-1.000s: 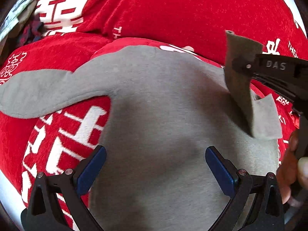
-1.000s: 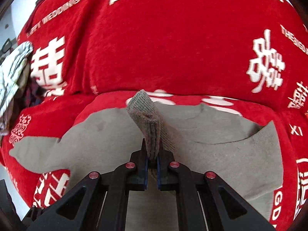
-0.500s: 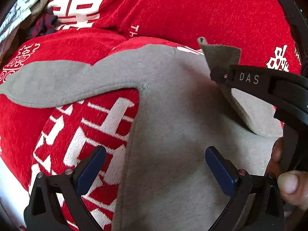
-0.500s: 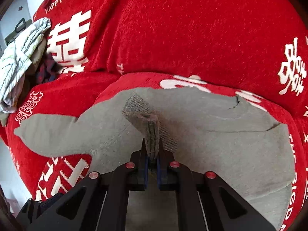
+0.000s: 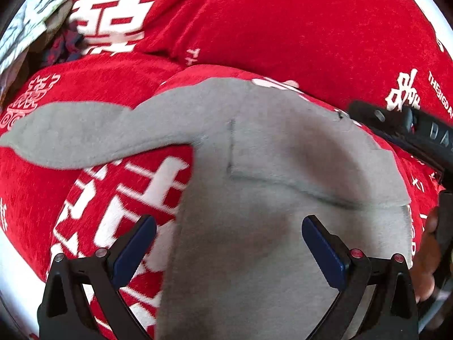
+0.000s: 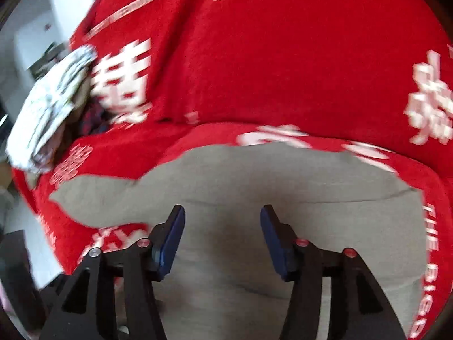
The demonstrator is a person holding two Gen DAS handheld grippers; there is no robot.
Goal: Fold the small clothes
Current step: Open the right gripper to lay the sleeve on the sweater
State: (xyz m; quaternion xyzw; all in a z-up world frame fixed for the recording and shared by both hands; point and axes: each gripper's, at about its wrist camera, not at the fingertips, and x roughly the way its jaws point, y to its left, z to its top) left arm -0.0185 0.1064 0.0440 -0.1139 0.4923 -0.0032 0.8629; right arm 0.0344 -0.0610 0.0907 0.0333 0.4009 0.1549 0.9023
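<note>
The grey top (image 5: 254,198) lies spread on the seat of the red sofa (image 5: 254,28), its neck end toward the backrest; one sleeve (image 5: 70,133) runs out flat toward the left edge of the seat, while the other sleeve (image 5: 297,153) is laid across the chest, its edge showing as a dark seam; I judge that one sleeve fold is made and the outstretched sleeve is next. Your left gripper (image 5: 229,240) hovers over the lower body of the top, jaws released and wide, holding nothing; it points toward the backrest. Your right gripper (image 6: 222,232) is likewise parted and empty, poised low over the middle of the top; the left view shows it at the right edge of the garment. A pile of other clothes (image 6: 51,107) sits at the far left corner of the seat, well apart from the top.
</note>
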